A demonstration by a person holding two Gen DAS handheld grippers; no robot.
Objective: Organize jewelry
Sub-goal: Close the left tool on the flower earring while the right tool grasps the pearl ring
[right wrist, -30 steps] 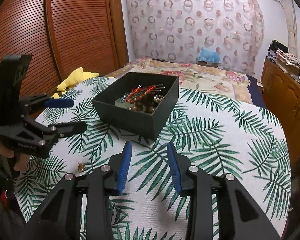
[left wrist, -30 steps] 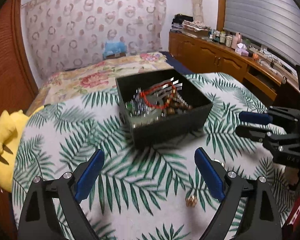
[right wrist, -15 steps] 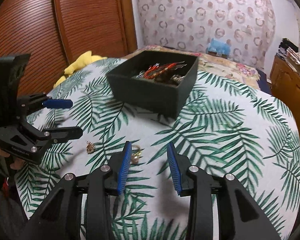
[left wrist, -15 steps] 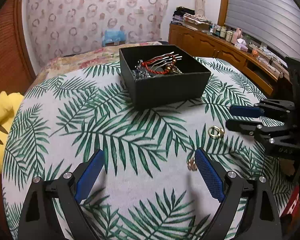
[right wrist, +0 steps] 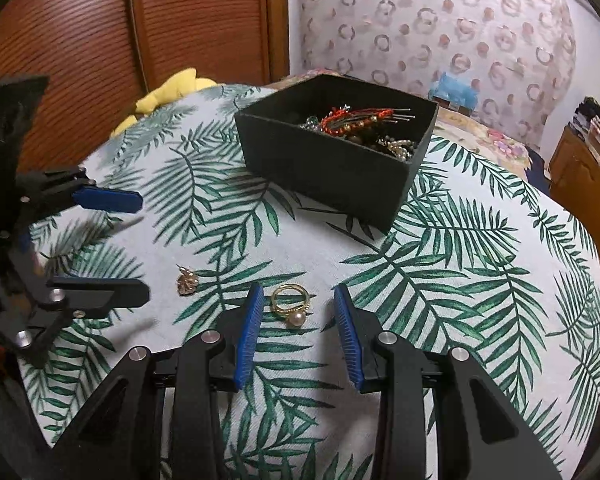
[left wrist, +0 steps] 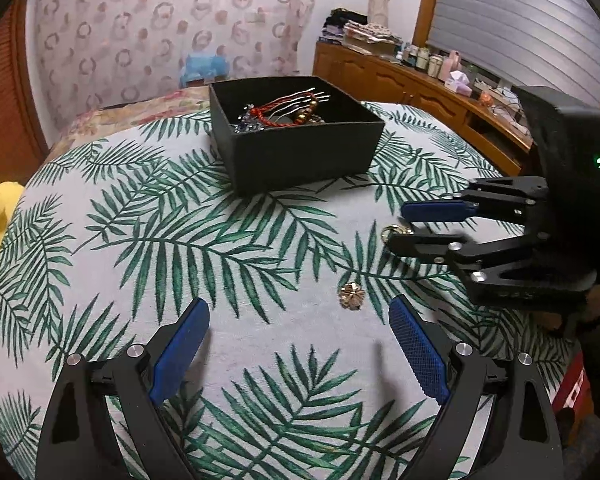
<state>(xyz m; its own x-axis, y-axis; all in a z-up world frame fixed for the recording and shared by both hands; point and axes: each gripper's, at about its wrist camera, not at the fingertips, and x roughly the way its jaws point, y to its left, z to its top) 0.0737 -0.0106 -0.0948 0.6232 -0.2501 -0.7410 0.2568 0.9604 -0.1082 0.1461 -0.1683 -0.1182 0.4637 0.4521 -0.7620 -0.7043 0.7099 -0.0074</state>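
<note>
A gold ring with a pearl (right wrist: 290, 304) lies on the palm-leaf tablecloth (right wrist: 460, 280) between the blue pads of my right gripper (right wrist: 297, 292). That gripper is open and its pads do not touch the ring. A small gold charm (left wrist: 352, 296) (right wrist: 187, 282) lies just ahead of my left gripper (left wrist: 298, 308), nearer its right finger. The left gripper is wide open and holds nothing. In the left wrist view the right gripper (left wrist: 396, 226) partly hides the ring (left wrist: 396, 231). Behind stands a black box (left wrist: 300, 156) (right wrist: 324, 168) holding a red bracelet, beads and hairpins.
The round table's edge curves off on all sides. A yellow plush toy (right wrist: 168, 96) lies past the left edge, a bed behind the box. Wooden cabinets (left wrist: 420, 92) with bottles run along the right wall. Wooden slatted doors (right wrist: 80, 40) stand to the left.
Both grippers have sunk toward the table and tipped downward. The ring has come between the right gripper's fingers, and the charm now lies ahead of the left gripper's right finger.
</note>
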